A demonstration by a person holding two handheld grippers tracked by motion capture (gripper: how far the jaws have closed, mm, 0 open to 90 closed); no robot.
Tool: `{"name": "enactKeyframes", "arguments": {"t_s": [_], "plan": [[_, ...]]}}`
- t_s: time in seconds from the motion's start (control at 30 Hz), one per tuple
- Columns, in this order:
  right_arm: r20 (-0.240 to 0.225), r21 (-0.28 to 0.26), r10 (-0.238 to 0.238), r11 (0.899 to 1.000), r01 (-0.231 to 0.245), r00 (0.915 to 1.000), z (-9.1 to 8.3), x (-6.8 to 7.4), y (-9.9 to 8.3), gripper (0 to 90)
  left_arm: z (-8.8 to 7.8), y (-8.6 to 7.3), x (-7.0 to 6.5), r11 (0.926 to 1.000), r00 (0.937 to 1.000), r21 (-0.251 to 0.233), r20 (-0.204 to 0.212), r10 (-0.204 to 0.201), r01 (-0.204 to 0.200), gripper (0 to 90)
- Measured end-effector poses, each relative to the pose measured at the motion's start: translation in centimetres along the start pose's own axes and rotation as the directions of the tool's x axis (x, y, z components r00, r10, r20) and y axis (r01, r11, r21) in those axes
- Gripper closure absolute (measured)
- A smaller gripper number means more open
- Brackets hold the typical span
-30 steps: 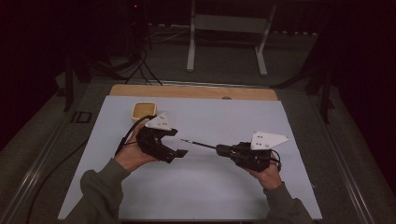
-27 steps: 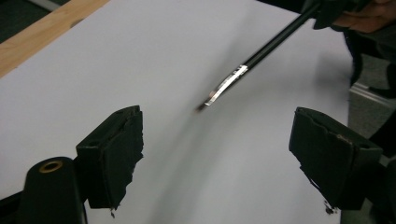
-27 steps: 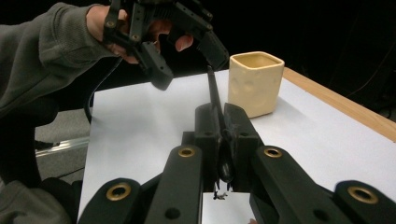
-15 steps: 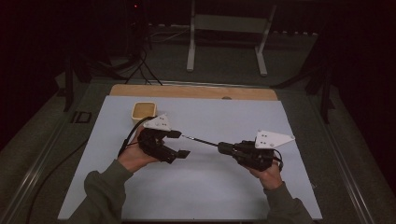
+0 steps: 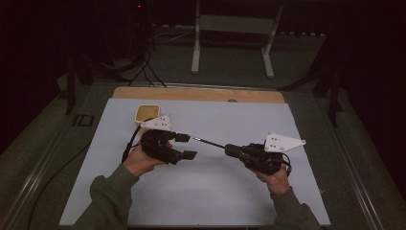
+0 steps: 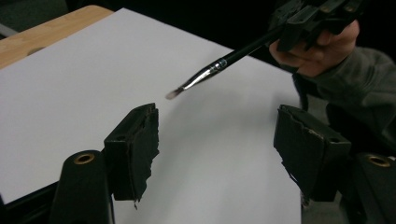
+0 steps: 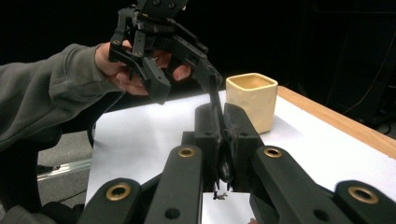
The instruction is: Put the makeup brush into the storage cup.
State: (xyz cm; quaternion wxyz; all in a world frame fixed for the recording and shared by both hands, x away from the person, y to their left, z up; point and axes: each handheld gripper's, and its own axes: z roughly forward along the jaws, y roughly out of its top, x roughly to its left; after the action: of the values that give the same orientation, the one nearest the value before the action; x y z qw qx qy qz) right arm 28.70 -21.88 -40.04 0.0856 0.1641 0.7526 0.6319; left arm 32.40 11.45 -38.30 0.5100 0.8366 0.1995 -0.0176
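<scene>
Right gripper (image 5: 229,150) pinches a paintbrush (image 6: 219,65) by its handle, holding it above the white sheet (image 5: 230,196). The bristle tip points between the spread jaws of the left gripper (image 5: 186,146), which have just been closing, touching neither pad. A yellow cup (image 7: 252,98) stands beyond.

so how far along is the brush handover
Done: the right gripper is shut on the paintbrush handle, bristles held out over the white sheet toward the left gripper. In hand: the left jaws have just been closing, but stand apart with the bristle tip short of them. Left: probably gripping the brush and carrying it to the yellow cup, which looks empty.
</scene>
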Motion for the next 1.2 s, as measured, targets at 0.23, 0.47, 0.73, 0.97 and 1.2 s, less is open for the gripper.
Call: {"name": "enactKeyframes", "arguments": {"t_s": [0.23,0.47,0.73,0.97,1.2], "plan": [[0.012,-0.016,0.002,1.000,-0.002,0.9999,-0.2,0.0,0.1,84.8,0.8,-0.4,0.2,0.9978,0.9987,-0.053,0.034,-0.039,0.041,34.7],[0.028,-0.030,0.003,1.000,-0.003,0.9996,-0.3,0.0,0.1,84.8,1.4,-0.3,0.1,0.9922,0.9954,-0.093,0.056,-0.078,0.083,37.2],[0.041,-0.039,0.002,0.999,-0.001,0.9992,-0.3,0.1,0.1,84.8,2.1,-0.2,0.0,0.9849,0.9906,-0.127,0.086,-0.107,0.117,39.6],[0.043,-0.036,0.002,0.999,-0.001,0.9991,-0.2,0.1,0.0,84.8,2.7,-0.1,-0.1,0.9796,0.9852,-0.141,0.114,-0.128,0.143,42.9],[0.048,-0.040,0.001,0.999,0.001,0.9989,-0.3,0.1,0.1,84.8,2.8,0.1,0.0,0.9761,0.9823,-0.153,0.130,-0.135,0.155,46.2]]}}
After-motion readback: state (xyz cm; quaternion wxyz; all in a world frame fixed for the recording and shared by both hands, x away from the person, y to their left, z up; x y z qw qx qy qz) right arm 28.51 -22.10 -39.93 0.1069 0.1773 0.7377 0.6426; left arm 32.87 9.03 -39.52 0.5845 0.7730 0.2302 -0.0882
